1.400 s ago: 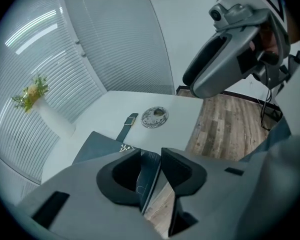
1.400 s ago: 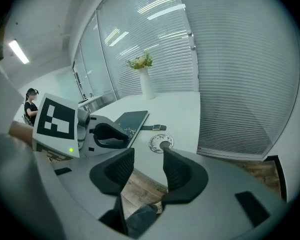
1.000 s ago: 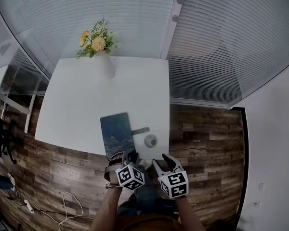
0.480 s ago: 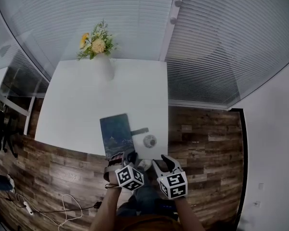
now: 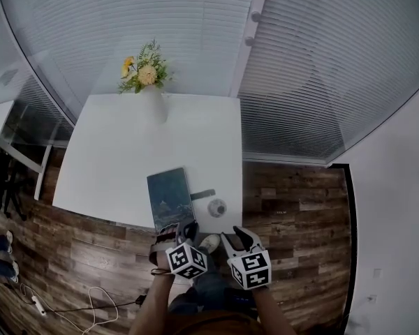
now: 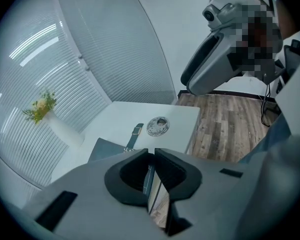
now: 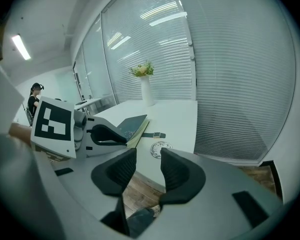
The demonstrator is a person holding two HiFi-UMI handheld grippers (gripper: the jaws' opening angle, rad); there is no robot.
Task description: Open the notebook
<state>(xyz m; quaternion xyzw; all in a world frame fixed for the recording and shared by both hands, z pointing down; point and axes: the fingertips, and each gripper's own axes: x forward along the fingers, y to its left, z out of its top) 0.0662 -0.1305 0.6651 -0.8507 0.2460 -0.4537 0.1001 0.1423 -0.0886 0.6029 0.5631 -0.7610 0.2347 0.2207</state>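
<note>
A dark-covered notebook (image 5: pixel 170 199) is seen lying on the white table (image 5: pixel 112 159), at the edge nearest the person, with its cover down flat on the pages. Its near end is met by the left gripper (image 5: pixel 180 229). In the left gripper view the jaws are nearly together and closing, and the near edge of the notebook (a thin dark line of cover with pale pages beside it) is framed in the narrow gap left between them. Firm pressure from the pads on that edge is not shown.

The right gripper (image 5: pixel 236 236) is held just beside the left one, off the table's edge and above the wooden floor (image 5: pixel 293 201). Its jaws are set wide apart and are closing slightly. Nothing is held between them, and only the table's edge and the floor are seen through the gap.

Just to the right of the notebook a short dark strap (image 5: pixel 202 194) is laid, and a small round disc (image 5: pixel 217 206) is placed near it, closer to the table's edge. At the far side of the table a white vase (image 5: pixel 153 103) of yellow flowers (image 5: pixel 145 72) is set, well apart from the notebook.
</note>
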